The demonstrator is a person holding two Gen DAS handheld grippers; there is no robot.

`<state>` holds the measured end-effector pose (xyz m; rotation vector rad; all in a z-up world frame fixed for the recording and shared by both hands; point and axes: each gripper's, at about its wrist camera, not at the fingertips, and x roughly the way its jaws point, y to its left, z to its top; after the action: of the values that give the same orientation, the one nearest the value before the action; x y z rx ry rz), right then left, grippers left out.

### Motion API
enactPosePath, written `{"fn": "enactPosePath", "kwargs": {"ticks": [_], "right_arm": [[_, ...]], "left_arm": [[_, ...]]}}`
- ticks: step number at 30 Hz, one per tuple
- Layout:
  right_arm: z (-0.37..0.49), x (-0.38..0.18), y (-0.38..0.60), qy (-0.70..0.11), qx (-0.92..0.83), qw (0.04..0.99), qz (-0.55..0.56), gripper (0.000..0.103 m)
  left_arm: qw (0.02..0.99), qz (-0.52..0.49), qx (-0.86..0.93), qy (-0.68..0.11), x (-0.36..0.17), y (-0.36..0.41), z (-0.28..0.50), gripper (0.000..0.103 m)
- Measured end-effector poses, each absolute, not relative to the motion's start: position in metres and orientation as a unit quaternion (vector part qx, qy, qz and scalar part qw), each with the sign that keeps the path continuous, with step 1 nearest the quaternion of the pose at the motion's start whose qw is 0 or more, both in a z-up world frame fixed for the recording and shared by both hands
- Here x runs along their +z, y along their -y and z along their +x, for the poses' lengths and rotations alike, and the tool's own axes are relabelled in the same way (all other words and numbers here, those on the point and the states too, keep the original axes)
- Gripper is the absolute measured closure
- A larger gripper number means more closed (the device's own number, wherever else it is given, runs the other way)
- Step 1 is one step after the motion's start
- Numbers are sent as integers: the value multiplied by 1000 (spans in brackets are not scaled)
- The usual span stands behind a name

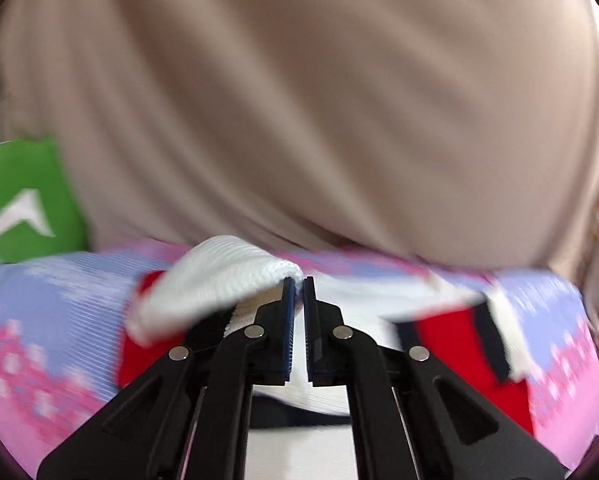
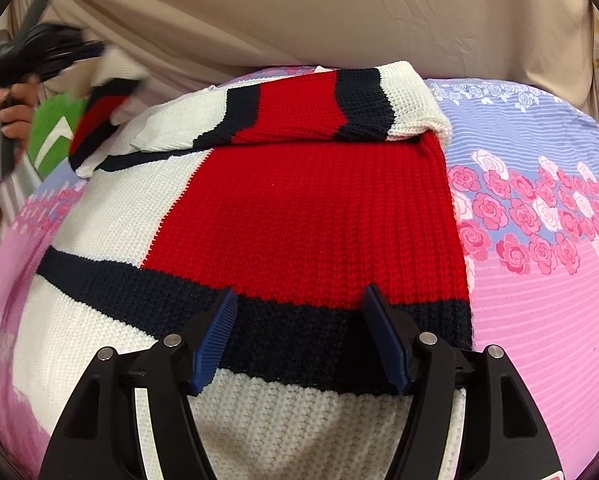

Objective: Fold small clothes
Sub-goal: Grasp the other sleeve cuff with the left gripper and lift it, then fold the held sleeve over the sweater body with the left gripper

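Right wrist view looks down on a knitted sweater (image 2: 299,220), red, white and navy, spread flat on a bed sheet (image 2: 539,280) printed with pink roses on lilac and pink. One sleeve (image 2: 319,108) lies folded across the top of the body. The right claw (image 2: 299,336) hangs just above the navy band near the hem, its blue pads wide apart and holding nothing. Off to the far side the left claw (image 1: 298,320) is lifted, blurred, its pads nearly together and pinching the white cuff (image 1: 227,280) of the other sleeve. A green cushion (image 1: 23,196) sits beyond, against beige cloth (image 1: 299,100).
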<state>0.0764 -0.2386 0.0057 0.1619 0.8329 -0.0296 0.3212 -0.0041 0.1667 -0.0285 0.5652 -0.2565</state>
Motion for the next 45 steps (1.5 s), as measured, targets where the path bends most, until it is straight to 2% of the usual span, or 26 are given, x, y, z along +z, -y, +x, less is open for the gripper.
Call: {"fn": "enactPosePath", "kwargs": {"ticks": [2,3,4,6,7,9,12,19,24,30,31,33,34,38,42,45], "right_arm": [[75,6,241,-403,-10,911,88,38],[75,6,243,-403,-7,911,93,38],[74,6,245,-402,-3,910,100,38],[73,6,248,-400,3,910,111,38],[72,6,251,-398,7,910,119,38],[71,8,255,-393,10,910,131,38],[73,15,259,-389,-2,911,137,36],[156,48,253,-398,43,905,145,34],[246,35,251,-434,47,877,200,34],[300,16,244,-437,37,865,242,33],[304,18,241,-433,36,868,240,36],[310,24,235,-428,45,872,234,69],[313,26,231,-430,52,871,231,96],[304,65,221,-375,64,902,205,96],[269,117,235,-289,64,938,181,96],[257,117,268,-283,28,942,178,96]], "left_arm": [[940,4,-158,-302,140,56,314,96],[933,10,-172,-315,126,75,310,91],[927,15,-177,-330,115,88,306,74],[920,6,-184,-346,99,98,299,55],[919,-4,-184,-350,92,94,295,50],[920,-17,-178,-350,87,78,289,49],[923,-39,-152,-350,86,29,280,42],[922,-111,-64,-366,81,-86,289,42],[891,-210,-91,-393,66,-127,292,42],[883,-217,-115,-400,62,-131,293,42],[882,-217,-115,-402,60,-129,296,42],[881,-221,-107,-405,57,-126,306,42],[880,-223,-100,-407,55,-124,310,42],[877,-236,-86,-410,51,-121,318,42],[891,-199,-62,-404,52,-111,318,42],[889,-190,-51,-414,45,-108,321,43]]}}
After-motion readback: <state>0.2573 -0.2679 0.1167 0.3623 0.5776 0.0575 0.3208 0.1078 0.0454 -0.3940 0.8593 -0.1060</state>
